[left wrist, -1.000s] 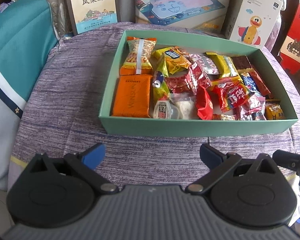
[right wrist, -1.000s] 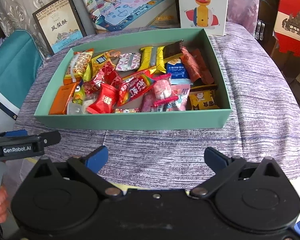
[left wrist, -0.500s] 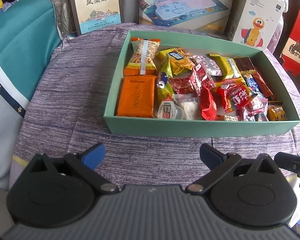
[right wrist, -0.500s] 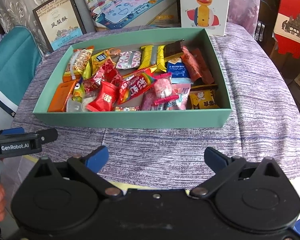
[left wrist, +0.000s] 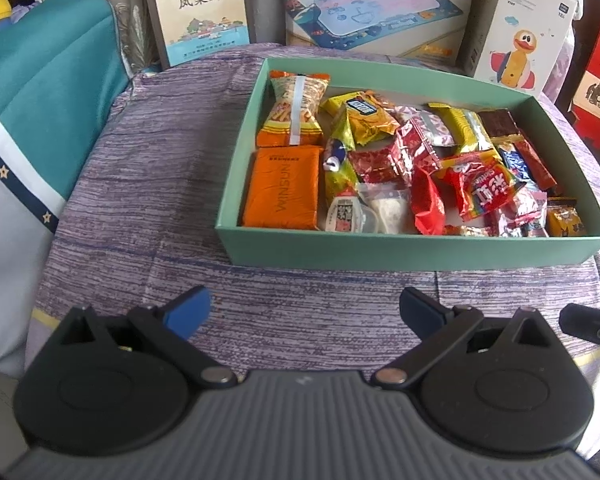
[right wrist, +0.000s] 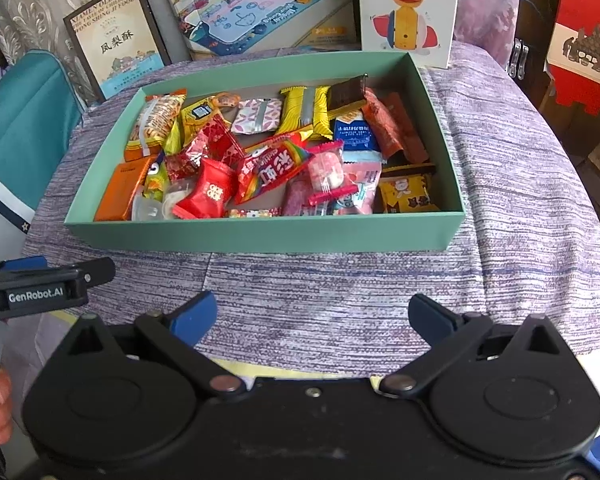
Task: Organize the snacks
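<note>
A green shallow box (left wrist: 412,248) (right wrist: 260,236) on the purple tablecloth holds several wrapped snacks: an orange pack (left wrist: 284,188) at its near left, a striped orange bag (left wrist: 296,108) behind it, a red rainbow candy bag (left wrist: 484,188) (right wrist: 272,168), a yellow pack (right wrist: 306,112). My left gripper (left wrist: 304,312) is open and empty, in front of the box's near left. My right gripper (right wrist: 314,320) is open and empty, in front of the box's near wall. The left gripper also shows at the left edge of the right wrist view (right wrist: 40,288).
Boxed goods stand behind the table: a framed pastry box (left wrist: 200,8), a drawing-mat box (left wrist: 372,8), a duck toy box (left wrist: 520,36) (right wrist: 408,12), a red box (right wrist: 588,28). A teal cushion (left wrist: 48,92) lies at the left. The tablecloth (right wrist: 520,200) surrounds the box.
The left gripper has shifted left and slightly nearer, so the box sits further right in its view. The right gripper has drawn slightly closer. Both stay open.
</note>
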